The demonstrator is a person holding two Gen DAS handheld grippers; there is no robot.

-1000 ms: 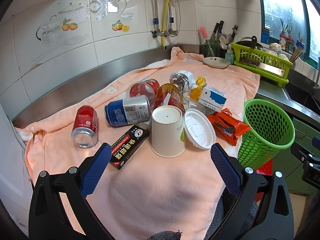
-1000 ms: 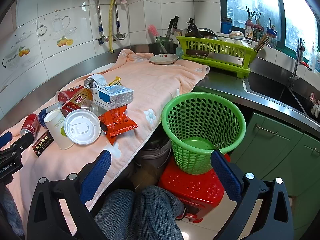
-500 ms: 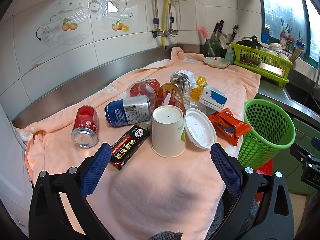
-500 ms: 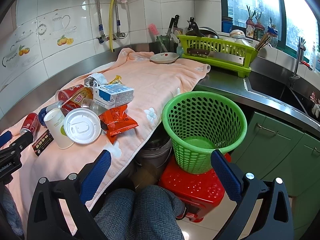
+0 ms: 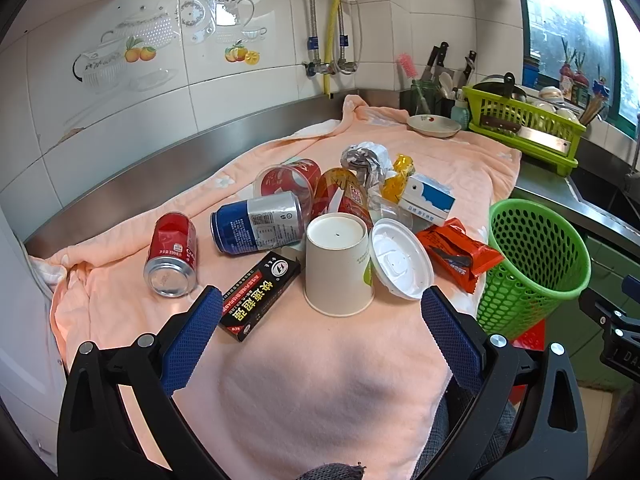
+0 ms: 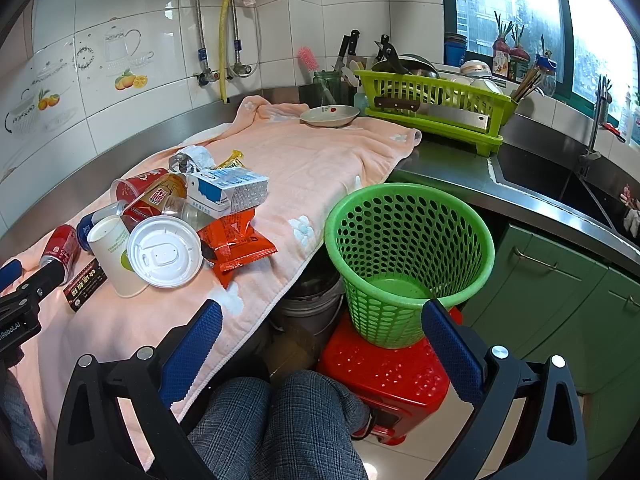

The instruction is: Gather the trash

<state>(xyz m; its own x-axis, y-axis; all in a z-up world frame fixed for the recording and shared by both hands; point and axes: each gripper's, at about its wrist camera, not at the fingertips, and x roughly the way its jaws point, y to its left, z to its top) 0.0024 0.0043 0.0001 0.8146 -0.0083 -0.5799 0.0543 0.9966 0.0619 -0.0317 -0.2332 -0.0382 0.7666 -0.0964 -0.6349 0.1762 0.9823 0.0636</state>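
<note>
Hovering wide open and empty as before over the peach towel (image 5: 320,380), left gripper (image 5: 320,320) facing red can (image 5: 171,254), upturned paper cup (image 5: 338,266) and white lid (image 5: 400,258) (nothing shifting), right gripper (image 6: 322,334) likewise spread by green basket (image 6: 408,256).

Left gripper (image 5: 320,308) spread wide, empty, over a peach towel (image 5: 304,392). Upside-down paper cup (image 5: 338,264) just beyond, white lid (image 5: 401,259) leaning on its right, black box (image 5: 260,295) at its left, cans behind. Green basket (image 5: 534,268) right, off the counter.
</note>
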